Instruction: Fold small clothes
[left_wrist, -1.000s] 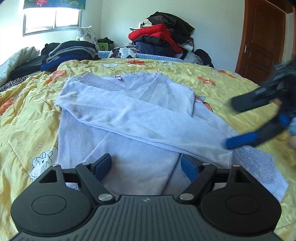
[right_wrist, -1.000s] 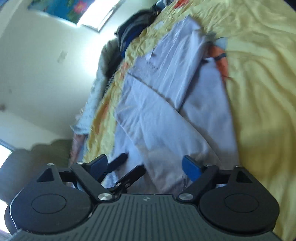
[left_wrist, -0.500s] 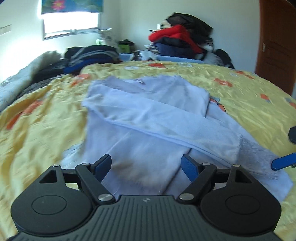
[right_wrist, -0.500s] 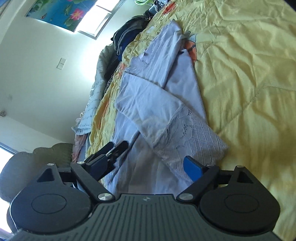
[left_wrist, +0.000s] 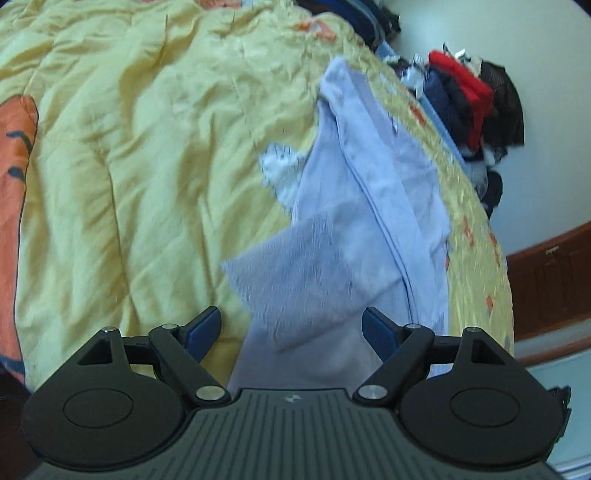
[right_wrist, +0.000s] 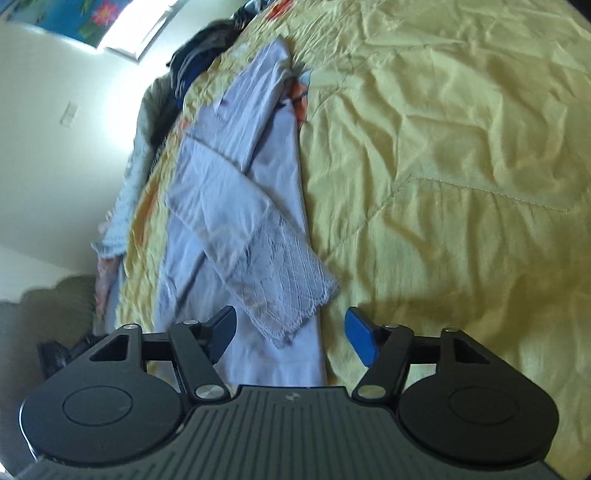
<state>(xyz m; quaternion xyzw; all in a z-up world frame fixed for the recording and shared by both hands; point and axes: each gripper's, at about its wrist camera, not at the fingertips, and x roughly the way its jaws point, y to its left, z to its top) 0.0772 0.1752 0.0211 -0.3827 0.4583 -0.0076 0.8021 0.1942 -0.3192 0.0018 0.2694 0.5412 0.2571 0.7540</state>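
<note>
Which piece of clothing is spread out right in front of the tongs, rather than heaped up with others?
The pale lilac top with the lace cuff, lying alone on the yellow quilt. The red and dark clothes sit stacked beyond the bed.

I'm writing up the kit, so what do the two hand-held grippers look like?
Both look alike: the left gripper and right gripper have a ribbed dark grey body with a small pale logo, two round black discs, black link arms with silver screws, and blue pads on the fingers. No cables or sleeves show.

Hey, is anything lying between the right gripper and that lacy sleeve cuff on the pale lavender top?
Nothing visible is. The right gripper stands open just short of the lace sleeve cuff of the pale lavender long-sleeved top; its jaws have just been closing, with only the garment's own cloth beneath them on the yellow quilt.
</note>
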